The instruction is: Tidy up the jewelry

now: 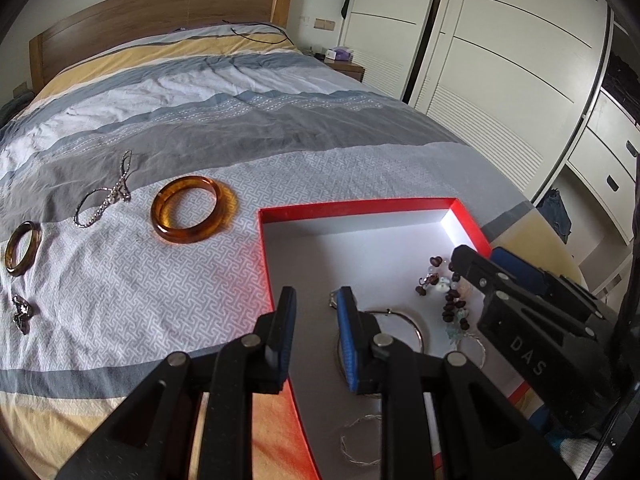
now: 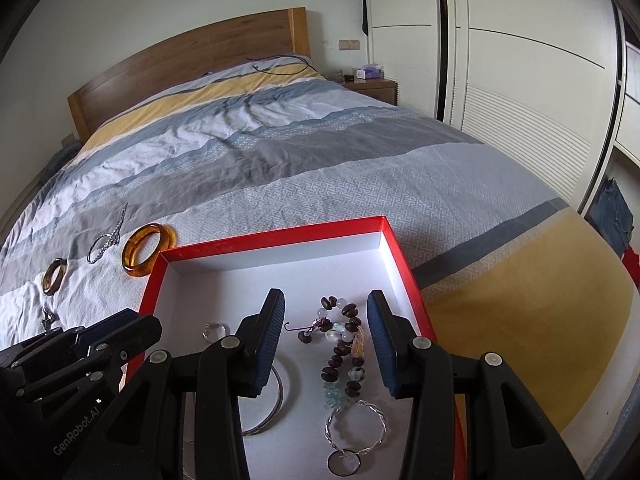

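A red box (image 2: 280, 236) with a white floor lies on the bed. In it are a dark beaded bracelet (image 2: 344, 344), a thin silver bangle (image 2: 276, 400), a twisted silver bracelet (image 2: 380, 412) and a small ring (image 2: 214, 330). My right gripper (image 2: 326, 308) hangs open above the beads, holding nothing. My left gripper (image 1: 316, 312) is open and empty over the box's left rim (image 1: 356, 206). On the quilt to the left lie an amber bangle (image 1: 184, 238), a smaller brown bangle (image 1: 16, 270), a silver chain (image 1: 108, 196) and a small silver piece (image 1: 22, 312).
The striped quilt (image 1: 248, 128) runs back to a wooden headboard (image 1: 160, 4), with a black cable (image 1: 260, 36) on the pillow. A nightstand (image 1: 348, 66) and white wardrobe doors (image 1: 500, 60) stand to the right. The bed's edge falls away right of the box.
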`<state>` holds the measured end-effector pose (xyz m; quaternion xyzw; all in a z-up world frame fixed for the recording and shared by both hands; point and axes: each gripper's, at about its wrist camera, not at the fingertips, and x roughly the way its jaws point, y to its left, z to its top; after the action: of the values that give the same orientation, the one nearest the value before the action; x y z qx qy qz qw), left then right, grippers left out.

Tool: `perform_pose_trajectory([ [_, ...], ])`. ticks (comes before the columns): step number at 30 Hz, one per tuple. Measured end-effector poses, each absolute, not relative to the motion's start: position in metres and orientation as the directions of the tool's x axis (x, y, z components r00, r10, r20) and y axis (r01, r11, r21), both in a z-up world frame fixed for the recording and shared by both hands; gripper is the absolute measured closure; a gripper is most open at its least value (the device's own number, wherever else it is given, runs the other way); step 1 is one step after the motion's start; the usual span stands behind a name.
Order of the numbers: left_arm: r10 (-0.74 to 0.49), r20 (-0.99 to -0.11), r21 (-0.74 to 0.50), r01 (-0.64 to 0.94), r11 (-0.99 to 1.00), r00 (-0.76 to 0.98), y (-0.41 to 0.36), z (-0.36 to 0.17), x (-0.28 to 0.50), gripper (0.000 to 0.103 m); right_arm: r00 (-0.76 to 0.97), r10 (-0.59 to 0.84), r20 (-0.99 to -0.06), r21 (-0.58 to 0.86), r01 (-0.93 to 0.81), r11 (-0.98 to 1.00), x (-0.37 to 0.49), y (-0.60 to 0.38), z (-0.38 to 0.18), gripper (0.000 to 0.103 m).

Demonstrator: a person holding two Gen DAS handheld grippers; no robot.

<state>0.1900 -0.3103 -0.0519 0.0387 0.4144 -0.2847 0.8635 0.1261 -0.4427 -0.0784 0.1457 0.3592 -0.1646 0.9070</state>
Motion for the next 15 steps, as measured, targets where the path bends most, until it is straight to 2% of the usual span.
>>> perform_pose_trajectory([
  [9, -0.452, -0.733, -0.193, 0.481, 0.855, 0.509, -0.291, -0.052, 0.194, 0.077, 0.698, -0.199, -0.688, 0.138, 0.396, 0.908, 0.126, -0.439, -0.076, 0.06],
  [15, -0.41, -0.76, -0.151, 0.476, 0.866, 0.504, -0.274, -0.055, 0.189, 0.074, 0.762, -0.174, -0.623, 0.18, 0.357, 0.917, 0.122, -0.431, -0.063, 0.055],
])
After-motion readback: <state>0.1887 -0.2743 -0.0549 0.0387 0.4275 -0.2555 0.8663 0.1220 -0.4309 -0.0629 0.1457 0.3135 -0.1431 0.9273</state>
